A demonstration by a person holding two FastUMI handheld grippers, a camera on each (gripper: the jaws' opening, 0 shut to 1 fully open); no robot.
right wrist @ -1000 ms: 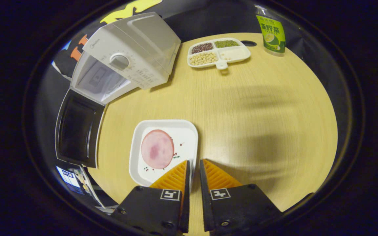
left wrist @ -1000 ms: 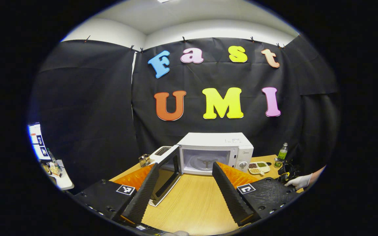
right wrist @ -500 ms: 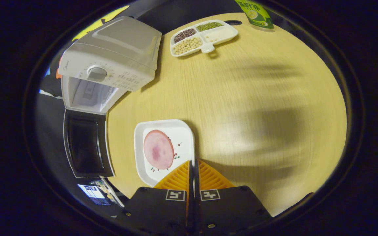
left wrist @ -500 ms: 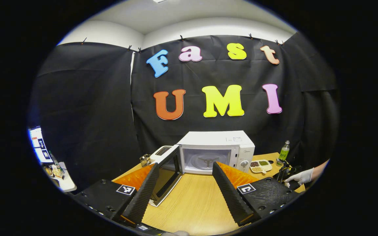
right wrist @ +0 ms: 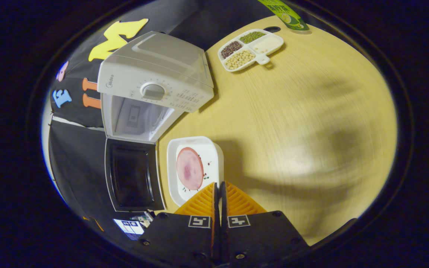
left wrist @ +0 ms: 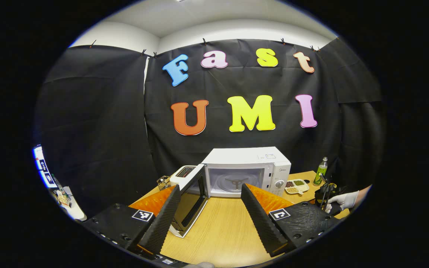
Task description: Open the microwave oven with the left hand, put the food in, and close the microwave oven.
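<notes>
The white microwave (left wrist: 248, 167) stands at the back of the wooden table with its door (left wrist: 194, 197) swung wide to the left and the cavity bare. My left gripper (left wrist: 210, 188) hangs open in front of it, holding nothing. In the right gripper view, a square white plate (right wrist: 210, 152) carries a round pink ham slice (right wrist: 189, 168). My right gripper (right wrist: 218, 185) is shut on the plate's near rim and holds it above the table, just beside the open door (right wrist: 130, 178) and below the cavity (right wrist: 134, 117). A gloved hand (left wrist: 343, 200) holds that gripper at the far right.
A divided dish of beans (right wrist: 251, 44) and a green bottle (right wrist: 283, 13) stand right of the microwave. A white toaster (left wrist: 184, 172) and a small wire basket (left wrist: 161, 182) sit left of it, behind the door. Bare table (right wrist: 292, 111) spreads to the right.
My right gripper went from slightly apart to shut on the plate's rim, and the plate now sits closer to the microwave's open door. My left gripper stayed open and drew back slightly.
</notes>
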